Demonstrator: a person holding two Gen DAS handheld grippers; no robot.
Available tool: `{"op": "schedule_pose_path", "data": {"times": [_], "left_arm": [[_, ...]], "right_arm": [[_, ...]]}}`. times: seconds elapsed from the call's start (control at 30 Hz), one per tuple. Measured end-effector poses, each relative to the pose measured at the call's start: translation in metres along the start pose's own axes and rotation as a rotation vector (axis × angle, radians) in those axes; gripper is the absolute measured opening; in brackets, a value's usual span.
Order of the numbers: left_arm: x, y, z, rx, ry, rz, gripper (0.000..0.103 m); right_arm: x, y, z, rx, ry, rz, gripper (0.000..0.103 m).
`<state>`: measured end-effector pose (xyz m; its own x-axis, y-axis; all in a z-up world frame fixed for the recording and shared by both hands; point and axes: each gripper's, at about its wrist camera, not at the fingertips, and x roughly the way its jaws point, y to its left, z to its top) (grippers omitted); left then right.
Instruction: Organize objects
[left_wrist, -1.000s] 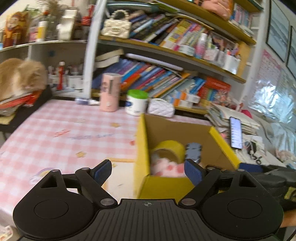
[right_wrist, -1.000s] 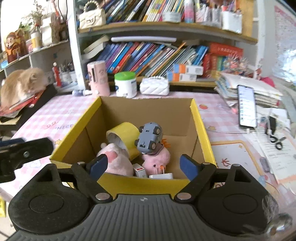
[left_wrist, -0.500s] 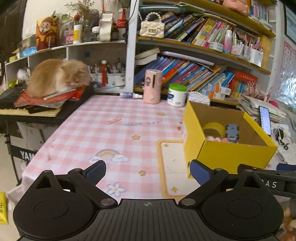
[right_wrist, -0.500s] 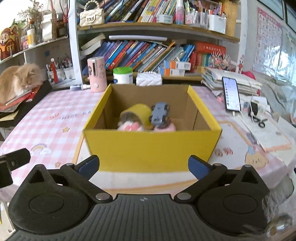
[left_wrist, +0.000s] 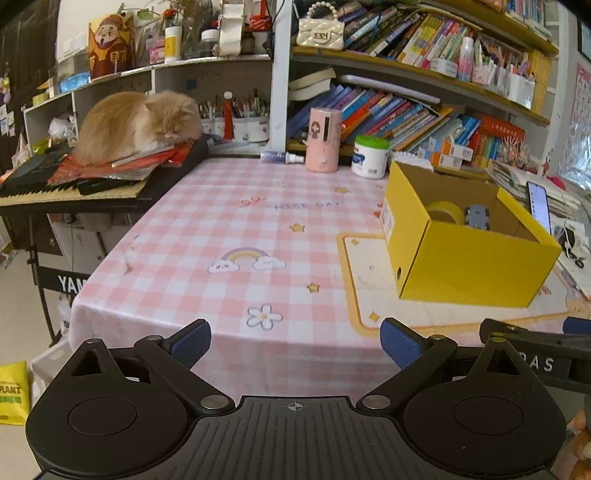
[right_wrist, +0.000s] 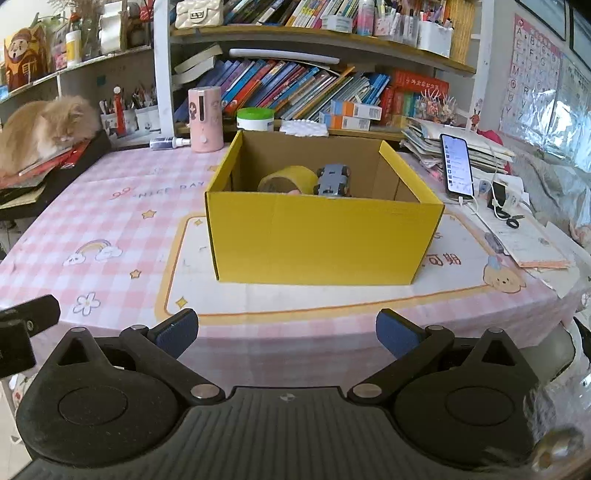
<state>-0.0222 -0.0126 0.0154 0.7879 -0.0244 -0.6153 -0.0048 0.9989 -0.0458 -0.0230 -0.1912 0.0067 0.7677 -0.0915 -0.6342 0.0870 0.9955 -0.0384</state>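
A yellow cardboard box (right_wrist: 325, 236) stands on the pink checked tablecloth (right_wrist: 110, 206); it also shows at the right of the left wrist view (left_wrist: 469, 266). Inside it I see a yellow tape roll (right_wrist: 290, 179) and a grey toy car (right_wrist: 332, 181), both also in the left wrist view: tape roll (left_wrist: 445, 211), car (left_wrist: 477, 217). My right gripper (right_wrist: 287, 328) is open and empty, off the table's front edge, facing the box. My left gripper (left_wrist: 295, 341) is open and empty, off the front edge, left of the box.
A ginger cat (left_wrist: 136, 123) lies on papers on a keyboard at the left. A pink cylinder (right_wrist: 205, 120), a white jar (right_wrist: 255, 120) and a spray bottle (right_wrist: 168, 142) stand behind the box. A phone (right_wrist: 457, 166) and papers lie right. Bookshelves fill the back.
Both grippers have drawn back from over the box to beyond the table's front edge. The box's contents are now mostly hidden behind its wall. Both stay open.
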Motion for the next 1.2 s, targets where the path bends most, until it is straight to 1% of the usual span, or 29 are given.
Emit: {"op": "schedule_pose_path", "data": {"times": [0.37, 0.7, 1.2], "left_arm": [[-0.005, 0.001, -0.01, 0.03, 0.017, 0.013, 0.1], [-0.004, -0.003, -0.013, 0.047, 0.035, 0.032, 0.1], [-0.003, -0.009, -0.017, 0.071, 0.05, 0.077, 0.1]], "right_arm": [[-0.002, 0.011, -0.015, 0.003, 0.045, 0.008, 0.103], [-0.006, 0.015, -0.018, -0.014, 0.054, 0.014, 0.103], [-0.005, 0.014, -0.021, -0.013, 0.072, -0.012, 0.103]]}}
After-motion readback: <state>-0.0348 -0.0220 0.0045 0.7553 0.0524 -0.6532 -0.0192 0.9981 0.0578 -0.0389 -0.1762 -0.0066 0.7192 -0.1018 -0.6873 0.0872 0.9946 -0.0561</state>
